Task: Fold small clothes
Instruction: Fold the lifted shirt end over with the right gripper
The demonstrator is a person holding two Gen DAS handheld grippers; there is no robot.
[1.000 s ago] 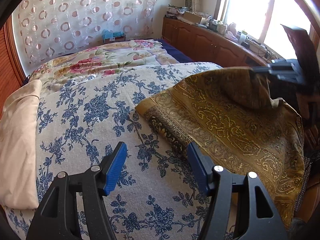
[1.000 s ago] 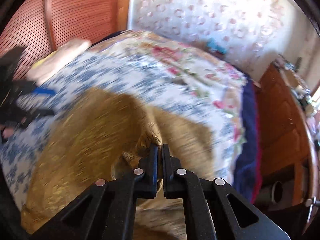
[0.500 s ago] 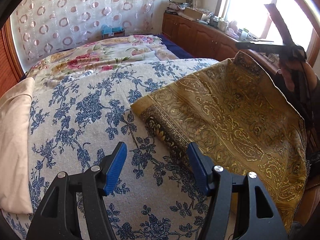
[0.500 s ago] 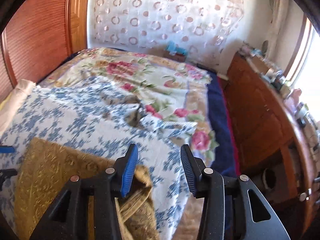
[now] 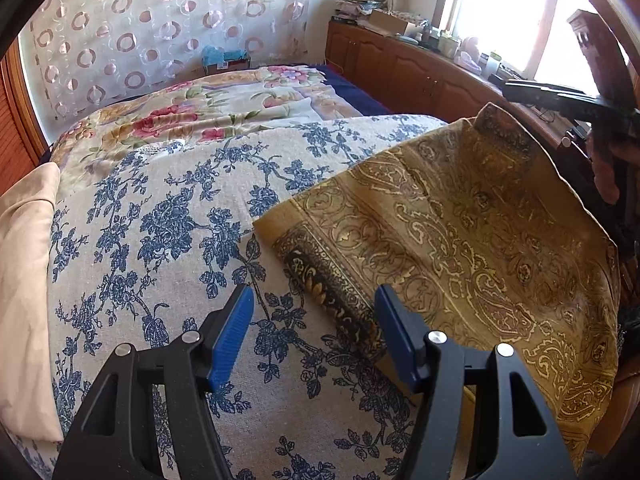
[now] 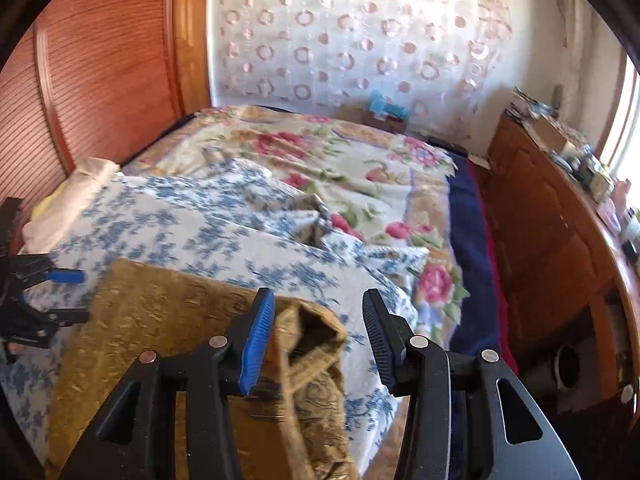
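Observation:
A mustard-gold patterned cloth (image 5: 460, 240) lies spread on the blue-flowered bedspread (image 5: 168, 232), its right part hanging over the bed edge. My left gripper (image 5: 314, 332) is open and empty, just above the cloth's dark-bordered near edge. My right gripper (image 6: 318, 340) is open and empty above the cloth's far corner (image 6: 316, 332), which sits bunched up; in the left wrist view it shows (image 5: 568, 100) beyond the raised corner. The cloth also shows in the right wrist view (image 6: 160, 320), with the left gripper (image 6: 48, 296) at its left.
A cream pillow (image 5: 24, 280) lies at the bed's left. A pink-flowered quilt (image 5: 208, 108) covers the far bed. A wooden cabinet (image 5: 420, 76) with clutter runs under the window on the right. A wooden headboard (image 6: 100, 72) stands behind.
My right gripper opened and let go of the cloth corner, which dropped onto the bed, and it has drawn back a little. The left gripper stayed open and almost still.

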